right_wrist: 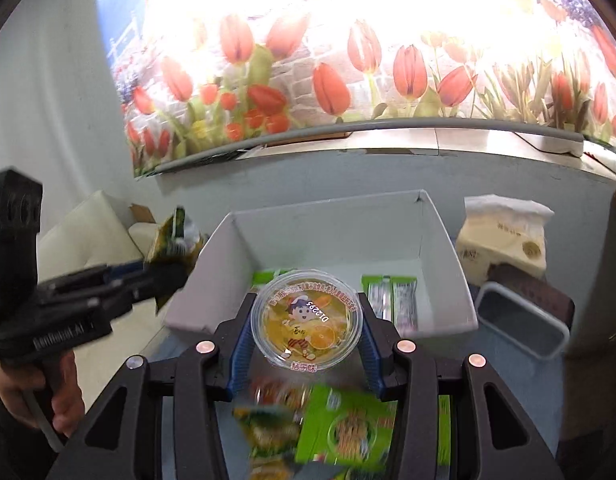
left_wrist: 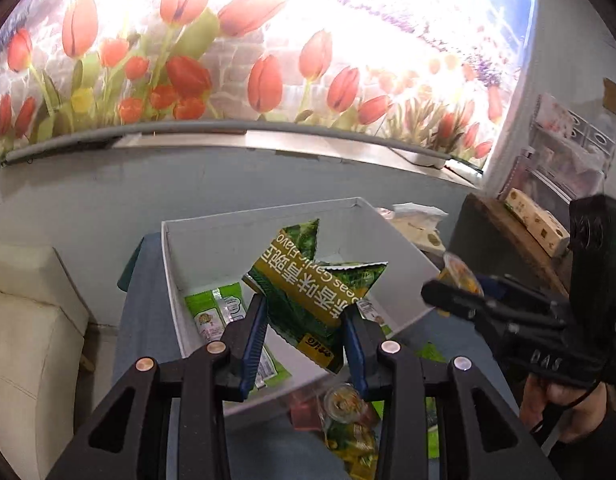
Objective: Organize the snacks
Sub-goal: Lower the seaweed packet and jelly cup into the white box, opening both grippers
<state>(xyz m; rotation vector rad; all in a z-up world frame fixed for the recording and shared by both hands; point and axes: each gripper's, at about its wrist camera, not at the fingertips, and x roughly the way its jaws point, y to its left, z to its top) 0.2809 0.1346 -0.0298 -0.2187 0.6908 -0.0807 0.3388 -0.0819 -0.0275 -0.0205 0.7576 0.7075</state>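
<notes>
Left gripper (left_wrist: 304,320) clamps pea bag (left_wrist: 308,284); right gripper (right_wrist: 306,330) clamps jelly cup (right_wrist: 307,319) (over box (right_wrist: 448,240)).

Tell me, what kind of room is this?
Probably a room in someone's home. There is a big tulip picture on the wall, a cream sofa beside the table, and a tissue pack near the white box of snacks.

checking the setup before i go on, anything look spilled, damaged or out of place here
Nothing spilled or damaged. The green pea bag in the left gripper is crumpled and tilted over the white box. A loose heap of snacks lies outside the box.
</notes>
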